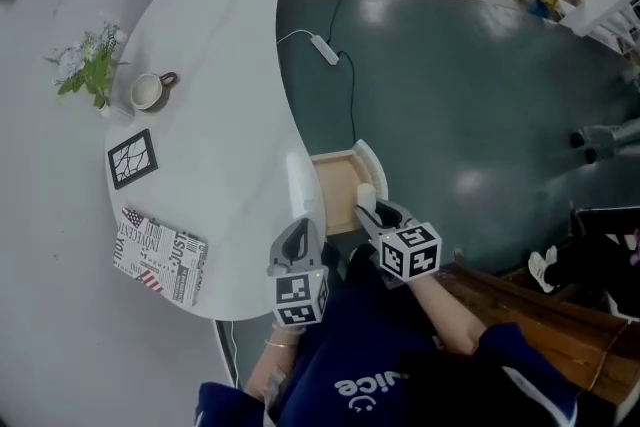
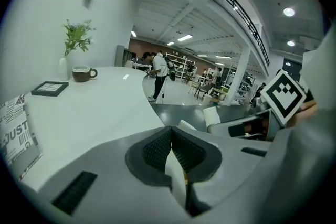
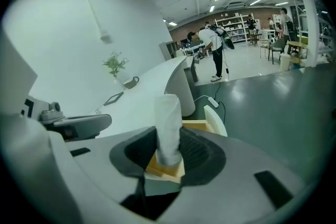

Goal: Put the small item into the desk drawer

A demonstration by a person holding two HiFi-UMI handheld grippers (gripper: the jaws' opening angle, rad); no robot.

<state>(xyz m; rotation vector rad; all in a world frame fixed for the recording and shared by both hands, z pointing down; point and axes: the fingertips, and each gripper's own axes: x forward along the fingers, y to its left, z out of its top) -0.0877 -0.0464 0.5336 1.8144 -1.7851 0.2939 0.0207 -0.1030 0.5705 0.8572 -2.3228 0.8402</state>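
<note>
Clenched in the right gripper [image 3: 169, 149]: a small white roll [image 3: 168, 118], pinched at its lower part between both pads; upright out of the jaws, long axis along them, upper end free. Just beyond and below the roll, toward the far left: the open drawer [image 1: 335, 187] in the right edge of the white desk [image 1: 220, 65], wooden inside; not yet in there, only close over the near right corner. Probably a short reach forward and down, then a release. Shut on nothing: the left gripper [image 2: 171, 149], at the near edge of the desk, just left of the drawer; close to it as well, but without load. Readable: "JUST" on the newsprint box [image 2: 16, 136] at the near left of the desk; "vice", upside down, on the blue top [image 1: 365, 383]; other print too small to read.
</note>
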